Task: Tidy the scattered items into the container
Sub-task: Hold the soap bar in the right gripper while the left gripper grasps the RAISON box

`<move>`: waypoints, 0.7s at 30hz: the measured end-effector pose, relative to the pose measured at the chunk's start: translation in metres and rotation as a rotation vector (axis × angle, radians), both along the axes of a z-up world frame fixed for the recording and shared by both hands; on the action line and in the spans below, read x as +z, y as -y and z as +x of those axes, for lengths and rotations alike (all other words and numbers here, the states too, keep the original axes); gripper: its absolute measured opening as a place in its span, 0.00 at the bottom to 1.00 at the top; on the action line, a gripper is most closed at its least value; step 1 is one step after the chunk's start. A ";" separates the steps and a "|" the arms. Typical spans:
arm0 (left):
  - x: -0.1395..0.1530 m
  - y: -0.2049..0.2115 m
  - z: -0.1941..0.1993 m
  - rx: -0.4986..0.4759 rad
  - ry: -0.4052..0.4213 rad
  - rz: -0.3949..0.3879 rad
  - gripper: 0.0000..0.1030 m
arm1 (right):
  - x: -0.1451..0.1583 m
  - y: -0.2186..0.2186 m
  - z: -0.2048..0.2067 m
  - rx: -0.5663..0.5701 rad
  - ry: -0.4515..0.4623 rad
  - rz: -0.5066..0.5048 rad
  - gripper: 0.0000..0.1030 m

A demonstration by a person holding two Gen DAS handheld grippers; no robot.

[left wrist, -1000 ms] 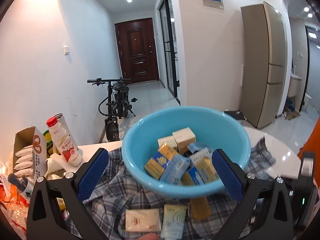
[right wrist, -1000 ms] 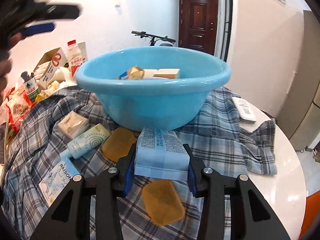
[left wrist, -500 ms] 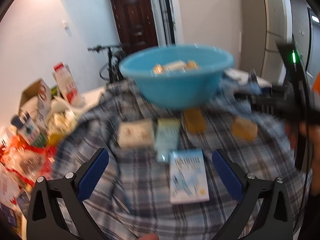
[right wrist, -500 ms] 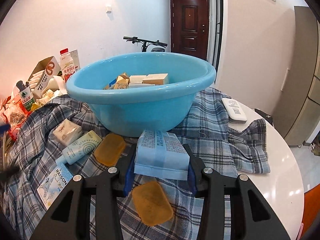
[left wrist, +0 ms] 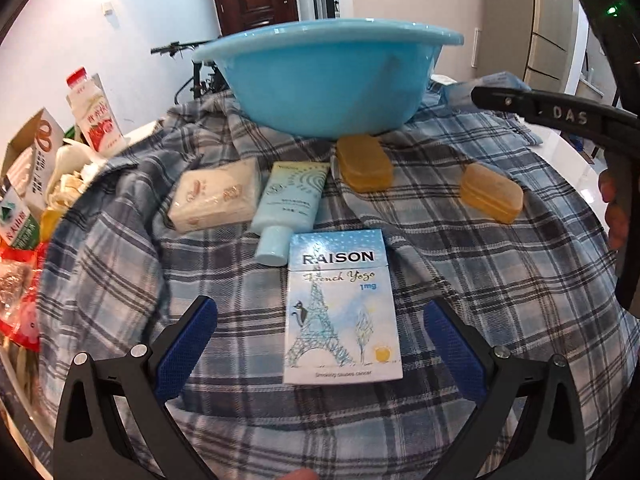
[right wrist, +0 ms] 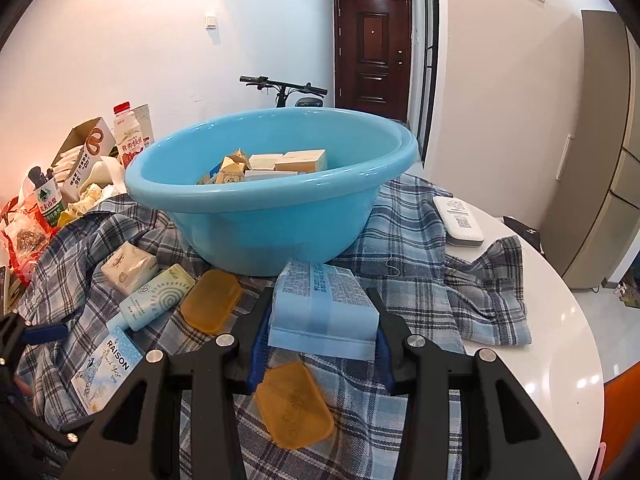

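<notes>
Plaid cloth (right wrist: 404,240) covers white table (right wrist: 560,340).

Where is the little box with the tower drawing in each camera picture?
Left wrist view: the RAISON box lies low in the middle on the plaid cloth, between the open left gripper fingers.
Right wrist view: the same box sits at the lower left edge.
Shared landmark: the blue basin stands behind it in both.

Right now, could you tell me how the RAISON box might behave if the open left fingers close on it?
The RAISON box looks like thin card, so probably light and crushable. Lying flat on the loose plaid cloth, it may slide or drag the fabric.
</notes>
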State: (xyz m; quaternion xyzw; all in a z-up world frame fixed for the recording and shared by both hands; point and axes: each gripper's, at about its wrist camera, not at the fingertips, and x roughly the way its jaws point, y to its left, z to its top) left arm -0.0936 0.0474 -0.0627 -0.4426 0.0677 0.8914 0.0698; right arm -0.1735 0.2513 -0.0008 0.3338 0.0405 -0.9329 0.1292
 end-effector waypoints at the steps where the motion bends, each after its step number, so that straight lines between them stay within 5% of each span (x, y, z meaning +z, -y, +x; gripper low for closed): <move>1: -0.002 0.000 -0.001 0.001 0.006 0.007 1.00 | 0.000 0.000 0.000 -0.001 0.001 -0.001 0.44; 7: -0.007 0.001 -0.002 0.002 0.006 0.004 0.96 | -0.001 -0.001 -0.001 -0.007 0.004 0.002 0.44; 13: -0.013 0.006 -0.005 0.001 0.035 0.064 0.57 | -0.002 -0.003 -0.001 -0.014 0.005 0.003 0.44; 21: -0.003 0.010 0.001 -0.003 0.015 0.103 0.54 | -0.002 -0.004 -0.001 -0.016 0.004 0.005 0.44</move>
